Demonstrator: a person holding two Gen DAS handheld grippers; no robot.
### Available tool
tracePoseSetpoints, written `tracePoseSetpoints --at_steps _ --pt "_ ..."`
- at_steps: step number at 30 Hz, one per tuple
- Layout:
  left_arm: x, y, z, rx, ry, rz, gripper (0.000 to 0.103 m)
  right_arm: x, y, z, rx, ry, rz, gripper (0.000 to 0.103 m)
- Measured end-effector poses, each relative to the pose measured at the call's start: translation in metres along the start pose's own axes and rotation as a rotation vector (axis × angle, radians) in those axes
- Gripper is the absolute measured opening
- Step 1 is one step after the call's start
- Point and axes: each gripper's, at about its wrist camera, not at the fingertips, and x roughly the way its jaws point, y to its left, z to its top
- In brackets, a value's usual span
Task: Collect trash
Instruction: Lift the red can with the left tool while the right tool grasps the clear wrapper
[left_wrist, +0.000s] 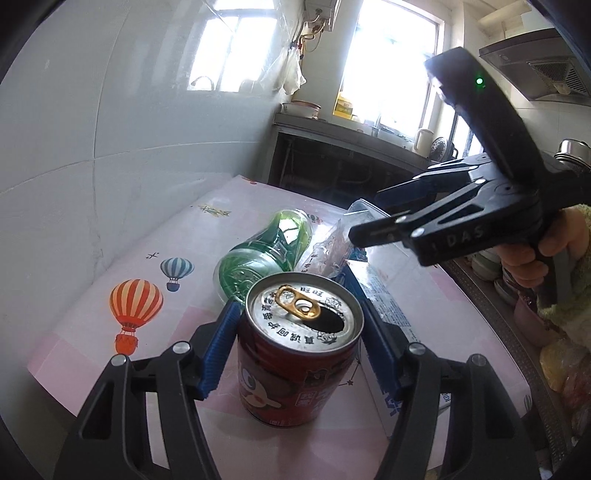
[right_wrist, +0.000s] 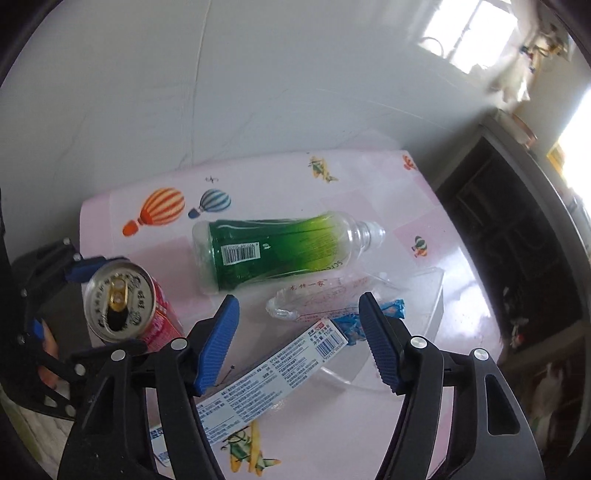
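An opened red drink can (left_wrist: 295, 354) stands upright on the pink table. My left gripper (left_wrist: 301, 325) has its blue pads on both sides of the can and is shut on it; the can also shows in the right wrist view (right_wrist: 122, 299). A green plastic bottle (right_wrist: 280, 251) lies on its side behind it, also in the left wrist view (left_wrist: 266, 254). A crumpled clear wrapper (right_wrist: 314, 299) and a white-and-blue printed wrapper (right_wrist: 266, 376) lie near it. My right gripper (right_wrist: 299, 336) is open and empty, hovering above the wrappers; it shows in the left wrist view (left_wrist: 365, 218).
The table (right_wrist: 424, 295) has a pink cloth with balloon and plane prints and stands against a grey tiled wall (left_wrist: 92, 129). A dark counter (left_wrist: 351, 147) with dishes stands behind, under a window. Shelves with bowls (left_wrist: 535, 295) are to the right.
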Motion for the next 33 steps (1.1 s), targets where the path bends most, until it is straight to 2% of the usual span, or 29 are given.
tracePoseSetpoints --at_steps 10,15,18,20,23,26,27,33 --pt "-0.005 0.015 -0.001 0.002 -0.003 0.043 0.064 0.040 0.027 0.010 -0.295 0.147 0.003 0.060" --pt "-0.006 0.019 -0.001 -0.008 -0.006 0.047 0.064 0.068 0.029 0.015 -0.365 0.206 -0.024 0.052" --pt "-0.005 0.014 -0.001 -0.005 -0.006 0.048 0.064 0.080 0.025 0.014 -0.372 0.233 -0.027 0.051" --pt "-0.005 0.012 -0.001 0.003 -0.005 0.052 0.064 0.088 0.026 0.012 -0.387 0.252 -0.026 0.044" --pt "-0.004 0.012 0.000 0.001 -0.002 0.056 0.064 0.097 0.028 0.009 -0.407 0.262 -0.038 0.042" --pt "-0.005 0.011 0.002 -0.004 -0.002 0.063 0.064 0.105 0.032 0.005 -0.419 0.273 -0.052 0.029" --pt "-0.005 0.010 0.002 -0.004 -0.002 0.066 0.064 0.107 0.032 0.004 -0.425 0.272 -0.062 0.020" --pt "-0.007 0.009 0.001 -0.014 -0.007 0.076 0.063 0.085 0.031 0.002 -0.431 0.185 -0.093 0.008"
